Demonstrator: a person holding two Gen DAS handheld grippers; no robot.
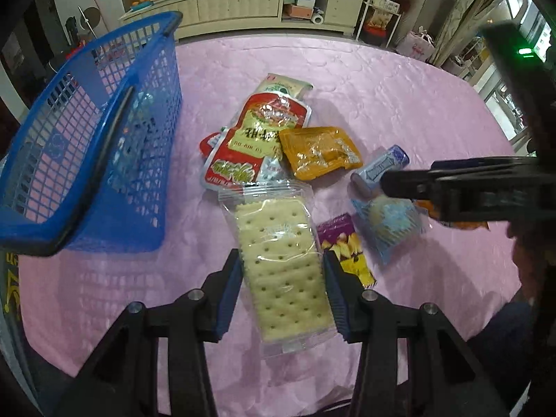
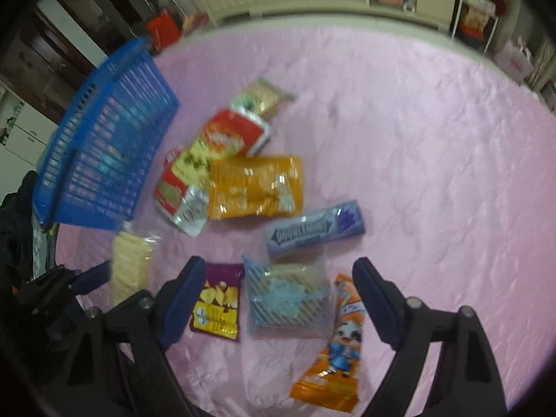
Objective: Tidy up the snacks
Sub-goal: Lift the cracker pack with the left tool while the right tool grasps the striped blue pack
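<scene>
Left claw [image 1: 283,271] has the cracker pack [image 1: 283,264] clamped between its blue pads, gripping the long sides, with the clear wrapper poking out past the tips. The pack looks lifted a bit off the pink counter [image 1: 399,104], and the claw points steeply down. The blue basket [image 1: 104,146] stands just left of it, near the far left of the snack pile, with a packet or two already showing through the mesh.

Right claw [image 2: 278,288] is spread wide and holds nothing, also aimed steeply down over the near cluster. Between its pads, down on the counter, lie the purple packet [image 2: 217,302] by the left pad and the clear blue-print pack [image 2: 288,299] in the middle; the orange cartoon stick [image 2: 338,344] lies just inside the right pad. Can't tell if the pads touch any of them, the right view is blurry.

Just beyond sits the gum pack [image 2: 314,229], then the yellow pack [image 2: 255,186], partly overlapping the red bag [image 2: 194,170].
</scene>
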